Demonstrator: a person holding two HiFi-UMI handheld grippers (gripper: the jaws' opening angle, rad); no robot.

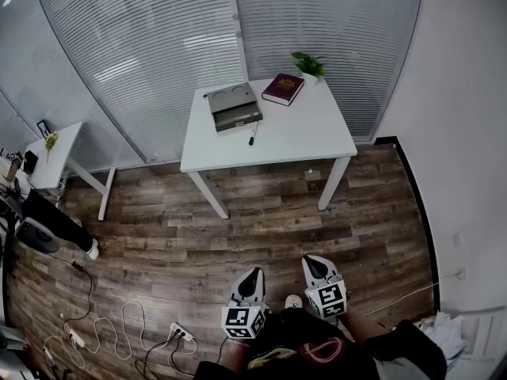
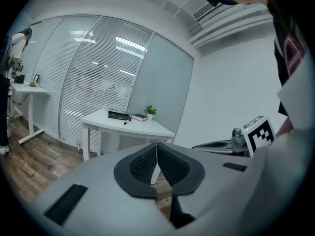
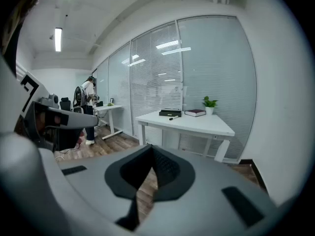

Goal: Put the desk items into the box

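A white desk (image 1: 301,133) stands ahead by the blinds. On it lie an open grey box (image 1: 234,107), a black pen (image 1: 253,134), a dark red book (image 1: 283,89) and a small potted plant (image 1: 307,64). The same desk (image 2: 142,128) shows far off in the left gripper view, and the desk (image 3: 206,124) shows in the right gripper view too. My left gripper (image 1: 253,276) and right gripper (image 1: 312,264) hang low near my body, well short of the desk. Both are shut and empty, the left gripper (image 2: 157,146) with its pads together and the right gripper (image 3: 152,150) likewise.
Wooden floor lies between me and the desk. A second white desk (image 1: 57,153) stands at the left with a person (image 1: 55,224) beside it. Cables and a power strip (image 1: 178,332) lie on the floor at lower left. A white wall runs along the right.
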